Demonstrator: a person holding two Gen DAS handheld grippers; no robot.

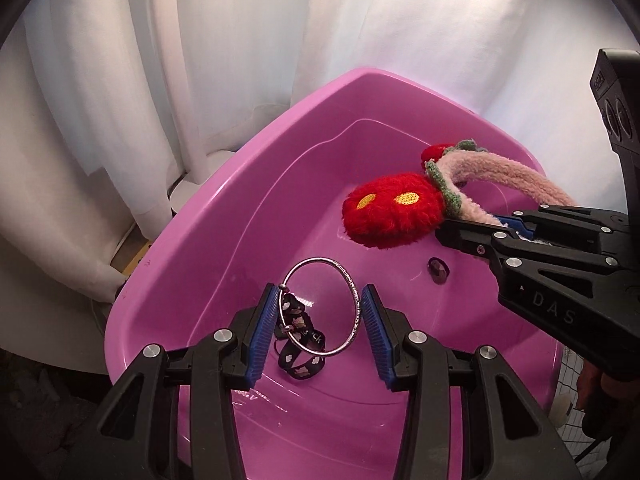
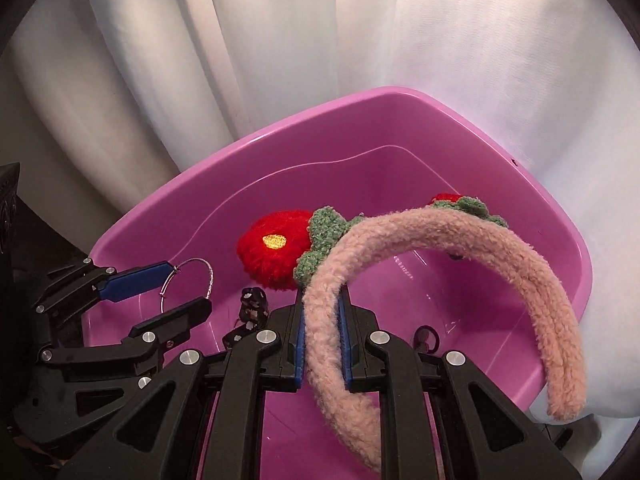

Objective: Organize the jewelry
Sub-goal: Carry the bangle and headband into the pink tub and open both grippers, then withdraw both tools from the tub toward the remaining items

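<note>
A pink plastic tub (image 1: pixel 224 216) (image 2: pixel 400 128) lies below both grippers. My left gripper (image 1: pixel 320 300) (image 2: pixel 190 285) is shut on a thin silver bangle (image 1: pixel 320 259) (image 2: pixel 210 276), which spans its blue pads just above the tub floor. My right gripper (image 2: pixel 322 300) (image 1: pixel 472 226) is shut on a fluffy pink headband (image 2: pixel 460 232) (image 1: pixel 500 172). The headband carries a red plush strawberry (image 1: pixel 390 216) (image 2: pixel 276 256) with green leaves, hanging inside the tub. A second, smaller strawberry (image 1: pixel 436 151) (image 2: pixel 446 198) sits further along the band.
On the tub floor lie a black patterned band (image 1: pixel 300 356) (image 2: pixel 252 300) and a small dark piece (image 1: pixel 438 270). White curtains (image 1: pixel 120 100) hang close behind the tub. A hand (image 1: pixel 600 384) holds the right gripper at the lower right.
</note>
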